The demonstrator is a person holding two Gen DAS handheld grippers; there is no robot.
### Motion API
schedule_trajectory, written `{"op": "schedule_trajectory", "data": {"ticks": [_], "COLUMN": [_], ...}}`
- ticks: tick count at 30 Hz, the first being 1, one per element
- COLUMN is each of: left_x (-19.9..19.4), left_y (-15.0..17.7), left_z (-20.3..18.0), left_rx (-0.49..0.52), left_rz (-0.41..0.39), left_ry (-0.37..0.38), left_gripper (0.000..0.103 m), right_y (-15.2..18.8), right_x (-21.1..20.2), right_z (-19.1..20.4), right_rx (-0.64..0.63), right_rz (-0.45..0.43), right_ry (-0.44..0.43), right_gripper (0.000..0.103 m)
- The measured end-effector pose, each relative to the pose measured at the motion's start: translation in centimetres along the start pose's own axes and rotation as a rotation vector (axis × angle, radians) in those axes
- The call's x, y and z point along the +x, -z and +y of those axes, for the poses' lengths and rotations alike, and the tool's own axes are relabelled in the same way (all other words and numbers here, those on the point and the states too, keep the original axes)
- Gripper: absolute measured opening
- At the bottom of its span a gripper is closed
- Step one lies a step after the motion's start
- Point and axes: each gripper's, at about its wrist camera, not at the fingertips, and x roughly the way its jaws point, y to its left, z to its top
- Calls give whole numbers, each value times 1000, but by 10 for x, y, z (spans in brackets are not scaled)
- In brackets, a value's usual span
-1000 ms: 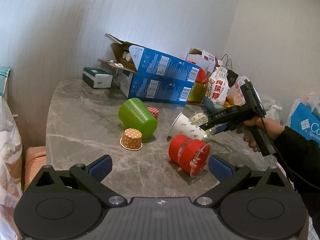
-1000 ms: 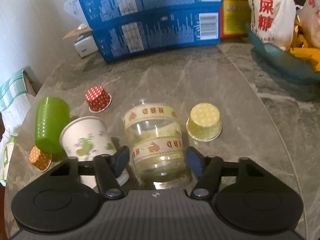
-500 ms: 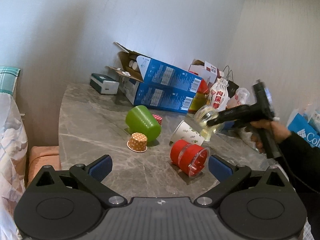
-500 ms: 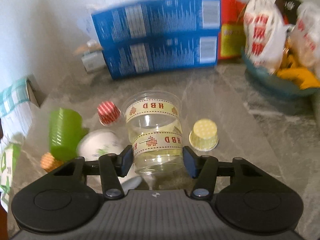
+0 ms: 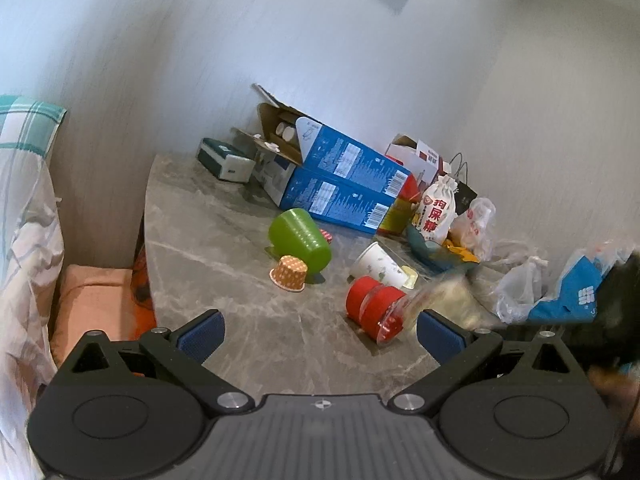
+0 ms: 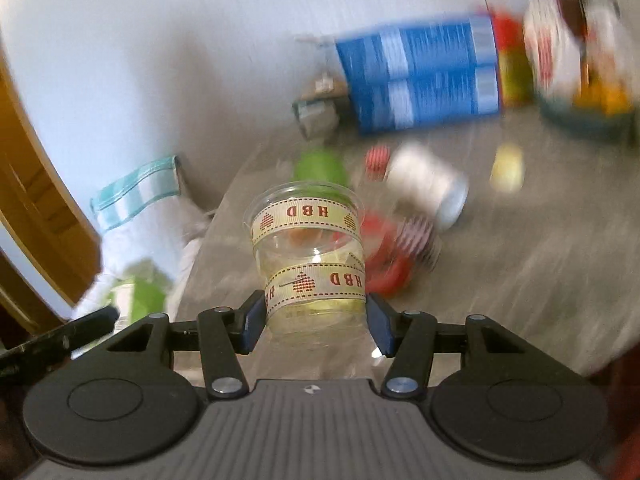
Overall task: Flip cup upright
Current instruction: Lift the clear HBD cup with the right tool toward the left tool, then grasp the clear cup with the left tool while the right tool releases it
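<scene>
In the left wrist view, the left gripper (image 5: pixel 318 334) hung over the near edge of the grey marble table (image 5: pixel 224 248) with its jaws spread wide and nothing between them. Ahead of it lay a red cup (image 5: pixel 374 307) on its side, a green cup (image 5: pixel 301 239) also tipped over, a white paper cup (image 5: pixel 374 265) lying down, and a small orange dotted cup (image 5: pixel 289 273) sitting mouth-down; blue boxes (image 5: pixel 340 184) stood at the back. A pale blur at the right edge was probably the clear cup in motion, though it was too smeared to be sure. In the right wrist view, the right gripper (image 6: pixel 316 320) was clamped on the lower band of the clear cup (image 6: pixel 310 256), which was lifted off the table with its open rim pointing away from the camera. The background was streaked, so the hand seemed to be swinging. The step in hand looked like the turn itself. The next move would call for finishing the rotation until the base faces down, lowering it onto bare table clear of the red cup (image 6: pixel 386 258), then releasing.
</scene>
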Motion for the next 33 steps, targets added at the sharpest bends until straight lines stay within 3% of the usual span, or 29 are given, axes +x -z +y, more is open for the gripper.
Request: {"op": "schedule_trajectory", "data": {"ticks": [6,12,18,33], "left_x": [5,20,62,126], "left_y": [6,5,-7,-2], "left_z": [7,2,-13,-44], "left_rx": [-17,-47,-118,-186], "left_rz": [74,128,298,506], "left_ry": [-50,-37,31,-28], "left_gripper": [103,103,101,98], "right_y": [23,39,48,60], "right_x": [40,48,47,52], "right_z": [-6,12,25,24], "right_rx": [137,124,76,27], "right_rz": [52,52,26,22], "right_ry": [-30,-7,45,39], "right_gripper": [56,56,59,60]}}
